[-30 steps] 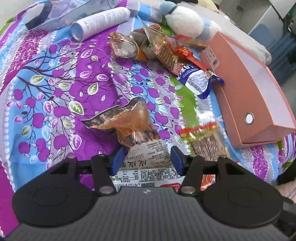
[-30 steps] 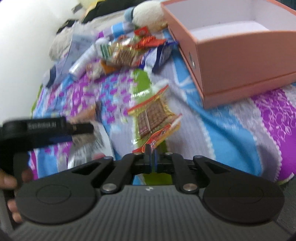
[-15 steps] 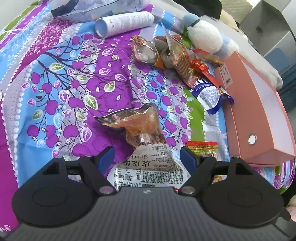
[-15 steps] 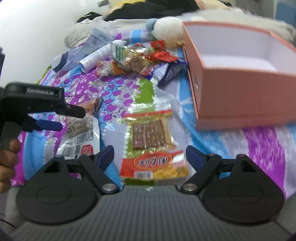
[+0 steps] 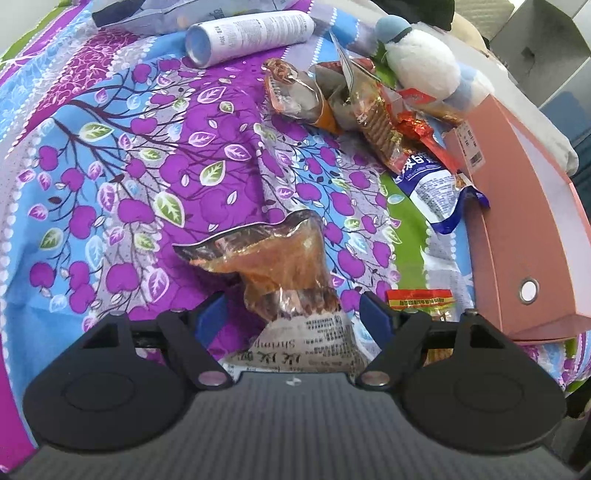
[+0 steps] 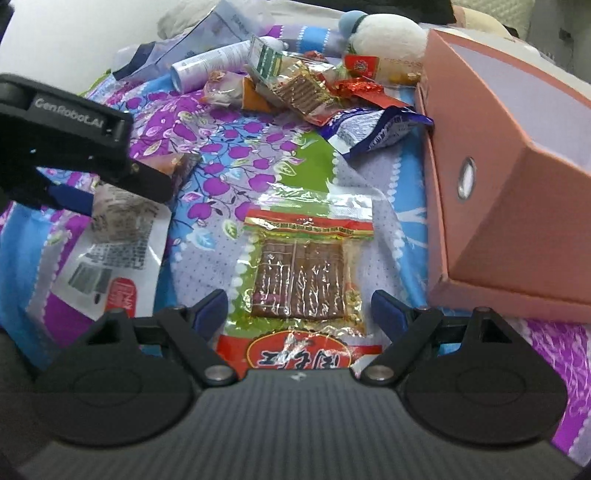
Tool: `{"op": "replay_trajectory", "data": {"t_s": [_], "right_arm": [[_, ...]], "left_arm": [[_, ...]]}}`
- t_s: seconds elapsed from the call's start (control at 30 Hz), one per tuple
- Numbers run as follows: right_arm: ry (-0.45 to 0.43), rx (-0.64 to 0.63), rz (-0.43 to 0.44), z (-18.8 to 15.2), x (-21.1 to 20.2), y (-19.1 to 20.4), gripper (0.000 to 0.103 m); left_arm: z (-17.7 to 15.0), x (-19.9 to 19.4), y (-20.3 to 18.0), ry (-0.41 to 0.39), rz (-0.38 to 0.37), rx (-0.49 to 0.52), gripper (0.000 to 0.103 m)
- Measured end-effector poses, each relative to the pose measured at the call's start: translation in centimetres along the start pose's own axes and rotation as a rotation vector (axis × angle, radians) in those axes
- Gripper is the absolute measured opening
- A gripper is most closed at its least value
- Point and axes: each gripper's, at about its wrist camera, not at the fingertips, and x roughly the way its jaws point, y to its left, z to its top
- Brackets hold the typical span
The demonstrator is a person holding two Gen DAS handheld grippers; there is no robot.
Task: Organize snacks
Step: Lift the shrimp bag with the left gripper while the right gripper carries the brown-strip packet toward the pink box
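A clear shrimp snack bag [image 5: 280, 266] with a printed white label lies crumpled on the flowered bedspread. My left gripper [image 5: 291, 314] stands open astride its near end, pads apart from it. My right gripper [image 6: 299, 309] hovers over a red-and-green packet of brown bars [image 6: 301, 273]. Its jaws are opening, with the packet between the fingertips and untouched. The same packet [image 5: 421, 299] peeks out right of the left gripper. An open pink box [image 6: 498, 166] stands to the right. The left gripper's black housing [image 6: 66, 122] shows over the shrimp bag [image 6: 110, 236].
A heap of snack packets [image 5: 354, 110] lies beyond, with a blue-and-white packet [image 5: 432, 184] against the pink box [image 5: 517, 221]. Behind them are a white tube [image 5: 251, 33], a plush toy [image 5: 421, 62] and a clear plastic bag [image 6: 207, 40].
My right gripper went from shut to wide open, rolled level and sank over the red-and-green packet. My left gripper's jaws widened around the shrimp bag and it shifted slightly.
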Motion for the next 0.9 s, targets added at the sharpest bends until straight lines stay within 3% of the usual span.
{"op": "replay_trajectory", "data": {"t_s": [0.13, 0.23, 0.43, 0.6, 0.9], "right_arm": [[0.003, 0.024, 0.014, 0.2, 0.9, -0.1, 0.089], [0.005, 0.016, 0.020, 0.6, 1.5, -0.1, 0.087], [0.013, 0.019, 0.032, 1.6, 1.2, 0.0, 0.058], [0.013, 0.043, 0.029, 1.9, 0.4, -0.3, 0.057], [-0.071, 0.114, 0.007, 2.1, -4.5, -0.6, 0.057]], "left_arm": [[0.2, 1.1, -0.3, 0.006, 0.025, 0.030, 0.080], [0.1, 1.7, -0.5, 0.005, 0.040, 0.053, 0.073], [0.2, 1.0, -0.9, -0.005, 0.016, 0.091, 0.056], [0.0, -0.7, -1.1, -0.018, -0.008, 0.117, 0.054], [-0.5, -5.8, -3.0, -0.079, -0.056, 0.172, 0.054]]}}
